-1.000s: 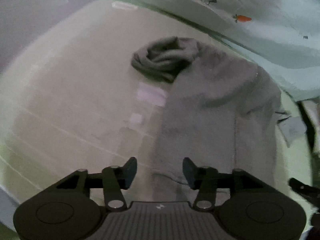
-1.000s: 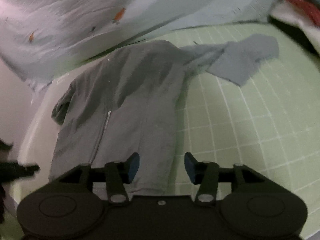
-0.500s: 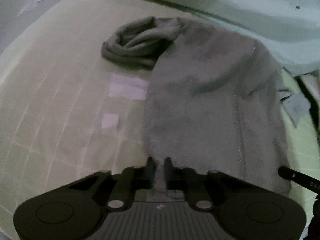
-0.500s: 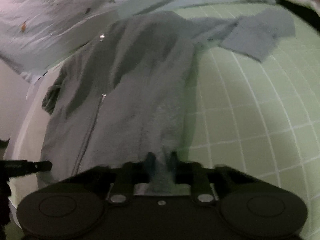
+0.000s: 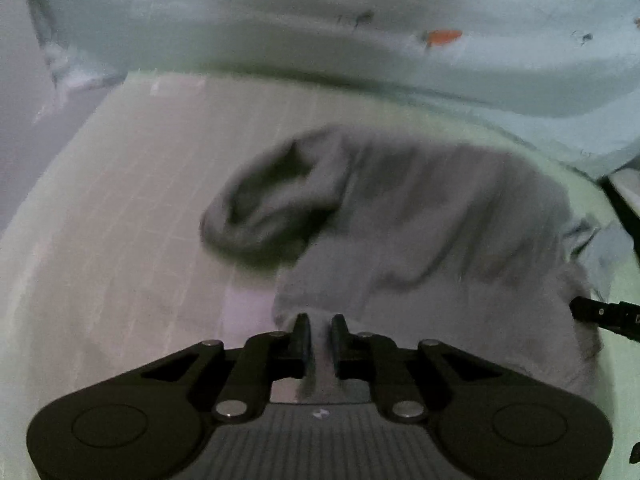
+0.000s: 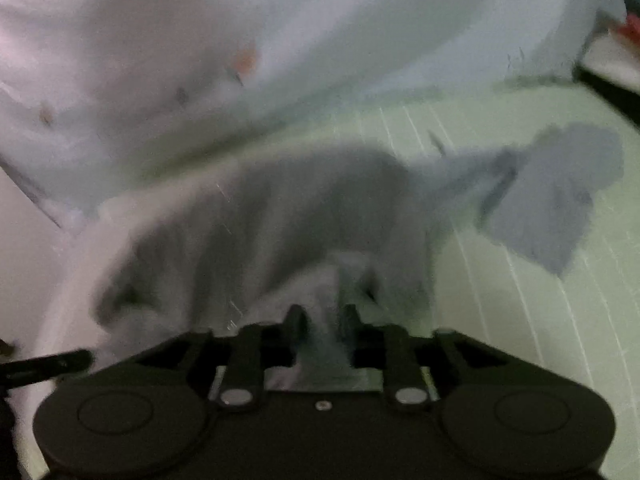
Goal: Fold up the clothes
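Observation:
A grey zip-up jacket (image 5: 440,232) lies on a pale green gridded mat (image 5: 120,240). Its left sleeve is bunched in a heap (image 5: 264,208). My left gripper (image 5: 320,332) is shut on the jacket's bottom hem at its left corner. My right gripper (image 6: 322,320) is shut on the hem at the right corner of the jacket (image 6: 280,220), and the cloth rises in a fold between the fingers. The right sleeve (image 6: 552,204) lies spread to the right on the mat (image 6: 520,340). Both views are blurred by motion.
A pale blue sheet with small orange carrot prints (image 5: 400,20) is draped along the far edge of the mat, also in the right wrist view (image 6: 240,60). The other gripper's tip shows at the edge of each view (image 5: 600,314) (image 6: 44,364).
Both grippers went from open above the hem to shut on it. They have since lifted the hem and carried it forward toward the collar, so the jacket looks shorter.

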`<state>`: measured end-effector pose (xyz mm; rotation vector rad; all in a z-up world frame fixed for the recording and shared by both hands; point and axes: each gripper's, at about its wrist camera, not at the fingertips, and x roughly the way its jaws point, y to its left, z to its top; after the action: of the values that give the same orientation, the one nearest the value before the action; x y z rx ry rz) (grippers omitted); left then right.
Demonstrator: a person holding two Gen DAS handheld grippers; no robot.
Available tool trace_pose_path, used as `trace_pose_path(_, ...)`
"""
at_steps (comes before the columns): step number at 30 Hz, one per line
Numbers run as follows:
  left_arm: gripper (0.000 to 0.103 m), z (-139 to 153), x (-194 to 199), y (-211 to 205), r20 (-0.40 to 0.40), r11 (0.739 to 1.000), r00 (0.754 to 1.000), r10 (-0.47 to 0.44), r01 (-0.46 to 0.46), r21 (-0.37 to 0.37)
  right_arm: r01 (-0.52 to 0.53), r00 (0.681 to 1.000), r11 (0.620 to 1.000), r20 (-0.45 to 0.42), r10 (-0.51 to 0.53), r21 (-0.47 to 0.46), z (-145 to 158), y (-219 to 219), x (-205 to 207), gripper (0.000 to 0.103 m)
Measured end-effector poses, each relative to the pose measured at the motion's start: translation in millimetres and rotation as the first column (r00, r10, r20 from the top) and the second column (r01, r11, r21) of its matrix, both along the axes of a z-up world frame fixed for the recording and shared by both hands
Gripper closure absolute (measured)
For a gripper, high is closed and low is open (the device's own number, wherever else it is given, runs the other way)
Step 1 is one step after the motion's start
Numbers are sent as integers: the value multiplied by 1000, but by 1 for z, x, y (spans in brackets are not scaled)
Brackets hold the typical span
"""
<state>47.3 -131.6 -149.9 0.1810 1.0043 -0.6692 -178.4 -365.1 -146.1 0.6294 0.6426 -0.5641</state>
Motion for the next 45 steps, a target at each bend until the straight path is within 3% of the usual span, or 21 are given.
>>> trace_pose_path(5,65,-20,-12,45,-87,999,996,22,-26,-43,27,999,999,-34,-26,26,-22,13,-25,55)
trace_pose_path(9,62,-32,-16,60,-164,994,985,62,-75,-75,40,999,998,-6,-40,53,-29,10,-38,41)
trace_pose_path(12,62,-33,-17,61,-190,993,980,57,-75,-88,33,999,998,18,-34,61,-29,8,-39,41)
trace_pose_path(19,62,-18,-27,73,-163,991,984,67,-85,-107,80,996,997,38,-80,9,-25,12,-67,41)
trace_pose_path(22,62,-17,-31,80,-155,990,985,82,-98,-98,115,993,992,43,-113,-56,-18,21,-75,48)
trace_pose_path(25,63,-20,-36,85,-168,990,982,88,-105,-91,162,984,985,88,-156,-58,-11,21,-88,48)
trace_pose_path(28,63,-27,-40,86,-193,991,978,79,-97,-88,77,994,991,-63,-84,-112,-22,23,-76,54)
trace_pose_path(30,63,-32,-43,84,-210,992,975,67,-88,-89,10,993,993,-116,-24,-116,-34,26,-69,54)
trace_pose_path(38,61,-38,-44,57,-161,997,987,-24,11,-80,-161,980,985,-132,151,-66,-51,27,-36,51)
trace_pose_path(39,61,-38,-45,53,-151,997,988,-35,23,-79,-180,976,981,-136,168,-79,-52,30,-34,53)
trace_pose_path(40,62,-38,-45,50,-143,996,989,-42,31,-79,-204,970,975,-151,189,-93,-51,32,-31,64)
trace_pose_path(41,64,-38,-45,47,-136,996,990,-47,36,-80,-228,963,968,-168,209,-108,-51,34,-28,76)
trace_pose_path(42,67,-38,-45,44,-136,996,990,-47,36,-80,-236,961,965,-173,214,-114,-49,36,-29,98)
trace_pose_path(43,89,-39,-44,43,-143,996,989,-43,31,-81,-241,960,963,-177,218,-120,-46,37,-30,98)
trace_pose_path(45,96,-39,-43,41,-152,996,988,-28,16,-82,-252,956,959,-185,226,-130,-41,40,-31,99)
